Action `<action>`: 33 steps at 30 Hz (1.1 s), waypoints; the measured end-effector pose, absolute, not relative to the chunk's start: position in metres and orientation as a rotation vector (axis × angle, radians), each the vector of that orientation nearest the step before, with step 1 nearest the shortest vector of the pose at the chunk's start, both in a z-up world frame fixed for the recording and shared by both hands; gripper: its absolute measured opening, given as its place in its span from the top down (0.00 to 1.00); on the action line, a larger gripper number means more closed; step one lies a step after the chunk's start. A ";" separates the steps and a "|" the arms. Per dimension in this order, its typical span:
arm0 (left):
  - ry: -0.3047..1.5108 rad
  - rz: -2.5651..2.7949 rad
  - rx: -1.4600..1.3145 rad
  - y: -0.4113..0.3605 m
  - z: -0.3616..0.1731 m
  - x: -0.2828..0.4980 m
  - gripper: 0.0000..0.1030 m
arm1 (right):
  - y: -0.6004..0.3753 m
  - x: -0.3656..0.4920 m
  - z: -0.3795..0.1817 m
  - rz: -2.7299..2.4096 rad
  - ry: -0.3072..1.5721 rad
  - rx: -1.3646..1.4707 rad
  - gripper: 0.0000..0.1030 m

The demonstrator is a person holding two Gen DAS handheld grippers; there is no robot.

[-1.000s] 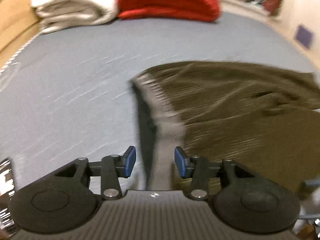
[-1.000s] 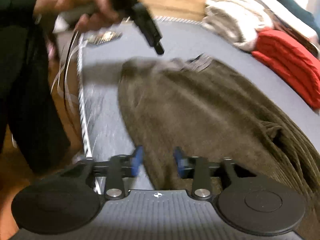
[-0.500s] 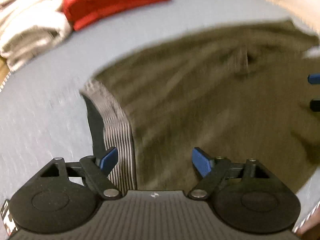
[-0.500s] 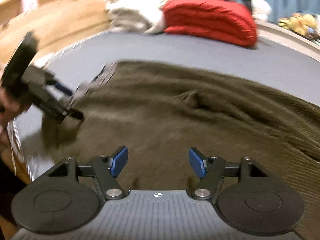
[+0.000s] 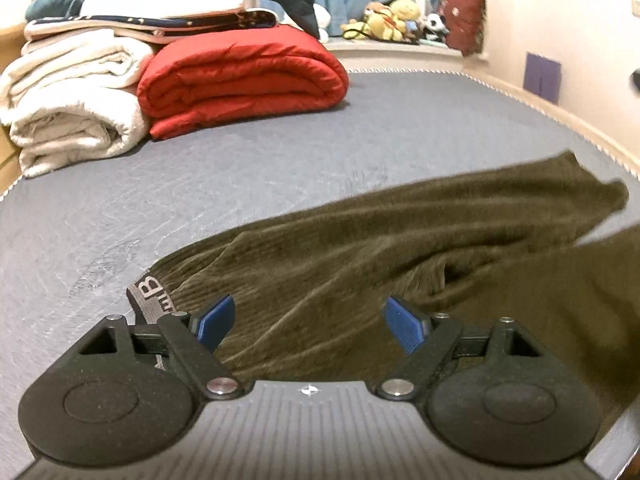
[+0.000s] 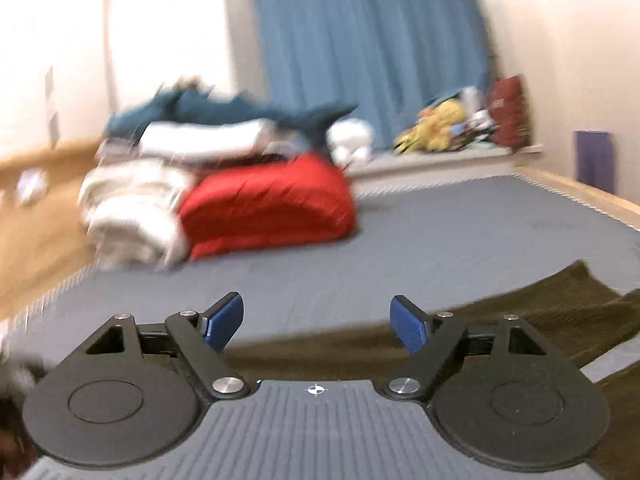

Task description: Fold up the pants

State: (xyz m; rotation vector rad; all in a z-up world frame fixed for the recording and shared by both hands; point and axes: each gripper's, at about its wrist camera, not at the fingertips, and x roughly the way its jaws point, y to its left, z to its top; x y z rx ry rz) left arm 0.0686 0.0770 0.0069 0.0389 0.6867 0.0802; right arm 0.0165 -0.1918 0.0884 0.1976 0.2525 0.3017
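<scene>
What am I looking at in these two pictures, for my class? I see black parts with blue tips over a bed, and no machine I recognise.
There is no robot. A person holds a two-finger gripper in each hand, each with a camera looking forward along its fingers. One picture comes from the left gripper, the other from the right gripper. Both stand open and hold nothing. On the grey bed lie olive-brown pants, meant for folding. Further back sit a red folded quilt and white folded blankets.

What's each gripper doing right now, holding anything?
Left gripper: open, holding nothing, over the pants.
Right gripper: open, holding nothing.
</scene>
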 end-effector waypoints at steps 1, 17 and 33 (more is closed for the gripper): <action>0.680 0.087 0.026 0.076 0.010 0.071 0.16 | -0.198 0.017 0.097 0.278 0.227 0.219 0.19; 0.672 -0.005 0.001 0.057 0.021 0.088 0.63 | -0.197 0.057 0.058 0.264 0.387 -0.067 0.16; 0.727 -0.020 0.015 0.039 0.006 0.120 0.71 | -0.198 0.066 0.043 0.293 0.440 -0.111 0.30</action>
